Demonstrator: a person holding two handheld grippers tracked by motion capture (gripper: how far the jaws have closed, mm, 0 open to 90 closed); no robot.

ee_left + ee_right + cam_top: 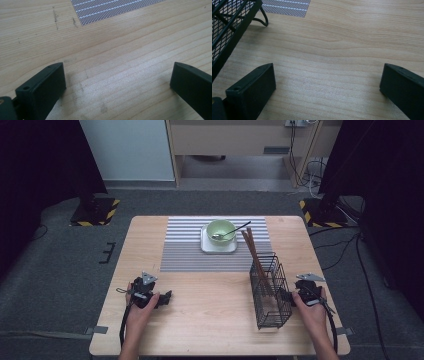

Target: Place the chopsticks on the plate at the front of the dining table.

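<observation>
In the lower left of the high view, the left gripper [167,296] is resting on the wooden table [210,320], held by the person's left hand [140,307]. Its jaws are standing spread wide and are pointing toward the frame's right, with nothing between them. In the left gripper view the same left gripper [117,80] is showing only bare wood grain between its two black jaws, and a corner of the striped placemat [112,8] is sitting at the top of the frame.

Moving right in the high view, the striped placemat [190,250] is lying across the upper middle of the table, bearing a square white plate [218,248] with a green bowl [220,229] and a spoon [232,231] in it.

Right of centre, the black wire basket [270,292] is standing on the table with a pair of brown chopsticks [251,247] leaning out of it toward the upper left.

At the lower right, the right gripper [286,296] is sitting just beside the basket, in the person's right hand [310,310]. In the right gripper view the right gripper [328,78] is holding its jaws wide apart over bare wood, gripping nothing, while the basket's mesh [229,25] is occupying the upper left corner, clear of the jaws.
</observation>
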